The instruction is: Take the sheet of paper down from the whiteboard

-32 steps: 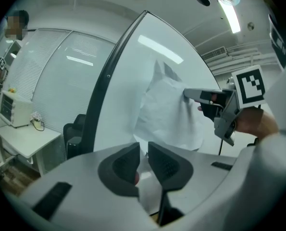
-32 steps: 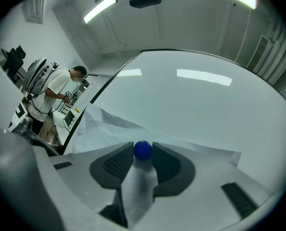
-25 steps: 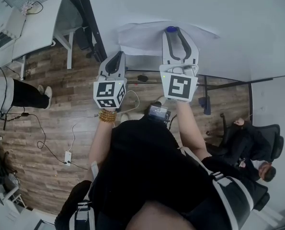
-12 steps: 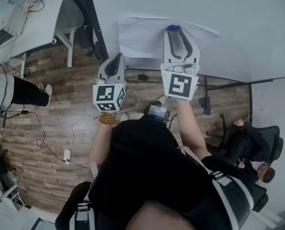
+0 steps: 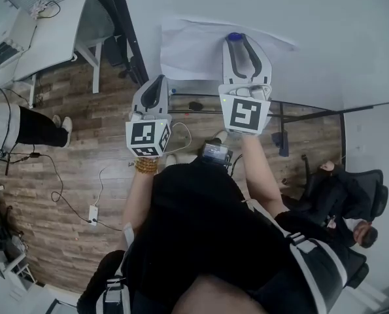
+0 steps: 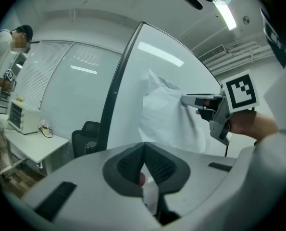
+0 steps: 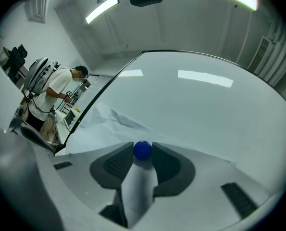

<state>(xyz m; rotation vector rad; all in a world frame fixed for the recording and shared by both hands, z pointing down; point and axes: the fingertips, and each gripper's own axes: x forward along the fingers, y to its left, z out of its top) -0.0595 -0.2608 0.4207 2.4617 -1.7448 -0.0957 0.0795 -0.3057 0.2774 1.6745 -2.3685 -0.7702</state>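
Observation:
A white, creased sheet of paper [image 5: 191,48] lies against the whiteboard [image 5: 312,18]. My right gripper [image 5: 234,39] is shut on a round blue magnet [image 7: 143,149] at the sheet's upper edge, with the paper [image 7: 104,124] spreading left behind it. My left gripper [image 5: 157,82] hangs just below the sheet's lower left corner, apart from it. Its pads meet at the tips [image 6: 143,148] and nothing is plainly held. In the left gripper view the paper [image 6: 167,114] bulges off the board, with the right gripper [image 6: 186,99] pressed to it.
The board's dark frame [image 5: 125,31] runs down the left. A white desk [image 5: 50,38] stands at the far left, and a person [image 5: 17,126] is beside it. Another person [image 5: 341,201] sits in a chair at the right. Cables and a power strip [image 5: 93,213] lie on the wooden floor.
My left gripper has drifted slightly down and away from the sheet. The right gripper stays shut on the blue magnet at the same spot on the paper.

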